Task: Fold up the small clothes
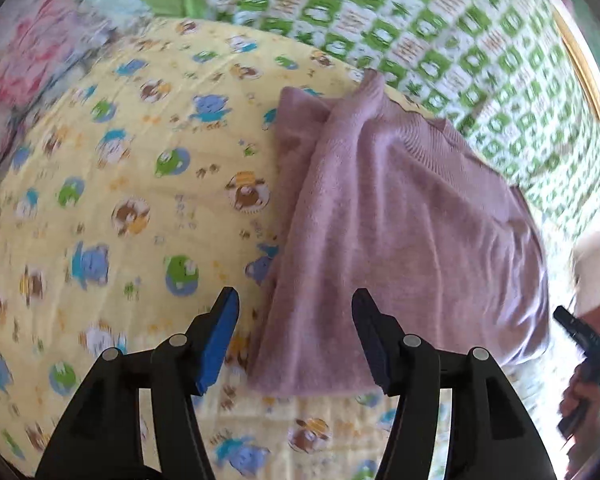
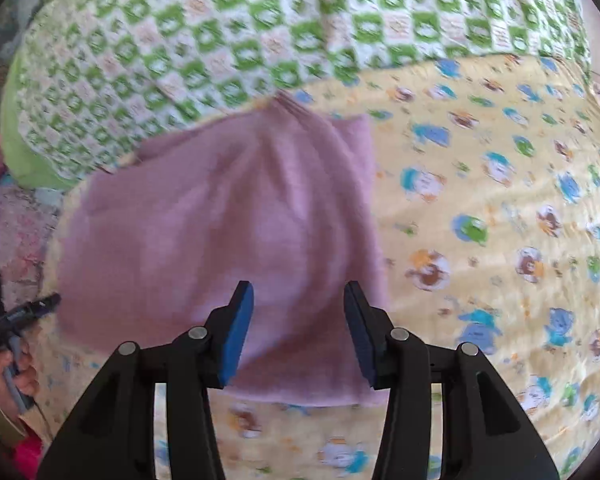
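A small mauve knitted garment (image 1: 400,232) lies partly folded on a yellow cartoon-print sheet (image 1: 120,200); one side is folded over its middle. It also shows in the right wrist view (image 2: 220,220). My left gripper (image 1: 296,336) is open and empty, above the garment's near left edge. My right gripper (image 2: 298,328) is open and empty, above the garment's near right part. The right gripper also shows at the right edge of the left wrist view (image 1: 580,340), and the left gripper at the left edge of the right wrist view (image 2: 20,316).
A green and white checked blanket (image 1: 440,28) lies behind the garment, also in the right wrist view (image 2: 260,32). A green pillow (image 2: 24,148) sits at far left. Pink floral fabric (image 1: 28,64) lies at the sheet's left. Both views are motion-blurred.
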`<action>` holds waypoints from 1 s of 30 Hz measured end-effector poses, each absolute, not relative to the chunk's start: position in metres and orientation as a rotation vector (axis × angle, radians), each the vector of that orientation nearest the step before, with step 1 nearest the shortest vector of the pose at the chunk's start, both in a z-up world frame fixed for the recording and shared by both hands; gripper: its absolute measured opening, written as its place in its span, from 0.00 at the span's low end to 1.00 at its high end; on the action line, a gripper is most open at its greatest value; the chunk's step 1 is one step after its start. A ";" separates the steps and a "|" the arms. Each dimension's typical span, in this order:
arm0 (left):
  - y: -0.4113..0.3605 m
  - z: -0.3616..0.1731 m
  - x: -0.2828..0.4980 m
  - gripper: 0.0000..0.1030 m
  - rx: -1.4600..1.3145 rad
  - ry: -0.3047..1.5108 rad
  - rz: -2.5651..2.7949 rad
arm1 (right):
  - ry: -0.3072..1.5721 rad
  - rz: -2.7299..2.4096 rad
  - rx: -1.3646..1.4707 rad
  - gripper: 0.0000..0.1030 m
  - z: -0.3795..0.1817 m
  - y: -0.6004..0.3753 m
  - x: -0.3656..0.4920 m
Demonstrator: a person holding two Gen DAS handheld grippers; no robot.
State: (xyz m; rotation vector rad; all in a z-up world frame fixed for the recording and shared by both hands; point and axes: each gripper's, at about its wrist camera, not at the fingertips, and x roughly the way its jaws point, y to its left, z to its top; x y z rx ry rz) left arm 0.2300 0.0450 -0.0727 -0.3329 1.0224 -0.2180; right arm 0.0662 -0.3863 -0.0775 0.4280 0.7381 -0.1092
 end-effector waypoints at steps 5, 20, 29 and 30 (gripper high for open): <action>0.043 -0.076 0.211 0.65 -0.368 1.070 -0.207 | 0.749 0.001 0.450 0.52 -0.071 -0.340 0.098; 0.044 -0.094 0.200 0.71 -0.477 1.119 -0.211 | 0.800 0.248 0.332 0.61 -0.039 -0.205 0.207; 0.055 -0.103 0.200 0.72 -0.516 1.114 -0.228 | 0.916 0.260 0.366 0.71 -0.038 -0.148 0.281; 0.056 -0.104 0.199 0.72 -0.526 1.113 -0.234 | 0.930 0.264 0.367 0.72 -0.038 -0.140 0.291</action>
